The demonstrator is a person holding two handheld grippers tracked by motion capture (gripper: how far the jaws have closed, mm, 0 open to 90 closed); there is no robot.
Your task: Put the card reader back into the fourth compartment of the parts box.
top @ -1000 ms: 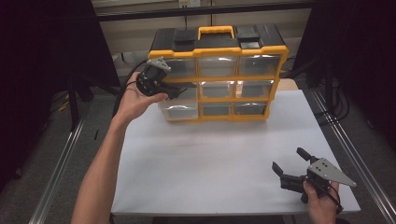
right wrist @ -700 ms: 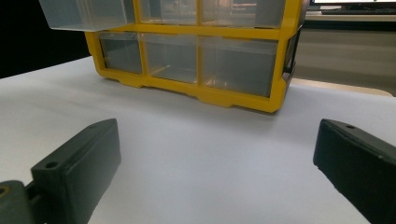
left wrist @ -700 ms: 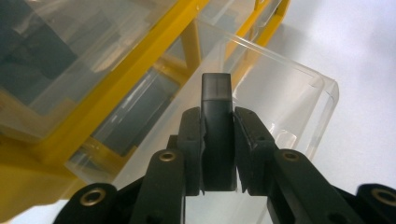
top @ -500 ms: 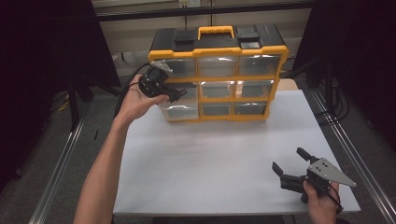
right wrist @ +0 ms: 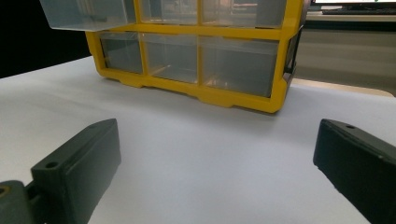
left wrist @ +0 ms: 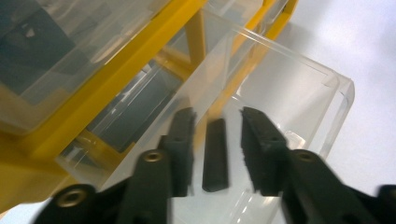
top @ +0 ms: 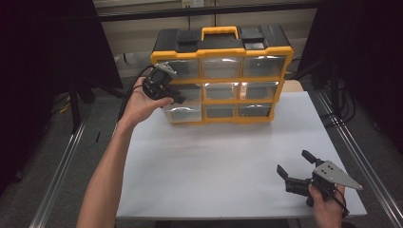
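Note:
A yellow organizer (top: 223, 47) with clear drawers stands at the back of the white table. Its middle-left drawer (top: 183, 113) (left wrist: 299, 88) (right wrist: 84, 14) is pulled out. My left gripper (top: 177, 99) (left wrist: 215, 116) hangs over this drawer, and its jaws have just been opening. A small black bar (left wrist: 215, 154) lies between them in the drawer, with a gap on each side. My right gripper (top: 294, 166) (right wrist: 215, 154) rests near the table's front right corner, open wide with nothing between its jaws.
The other drawers (top: 221, 90) sit flush in the frame. A black and yellow handle (top: 219, 32) tops the organizer. White tabletop (top: 218, 156) stretches between the organizer and my right gripper. Metal rails (top: 62, 175) run along both table sides.

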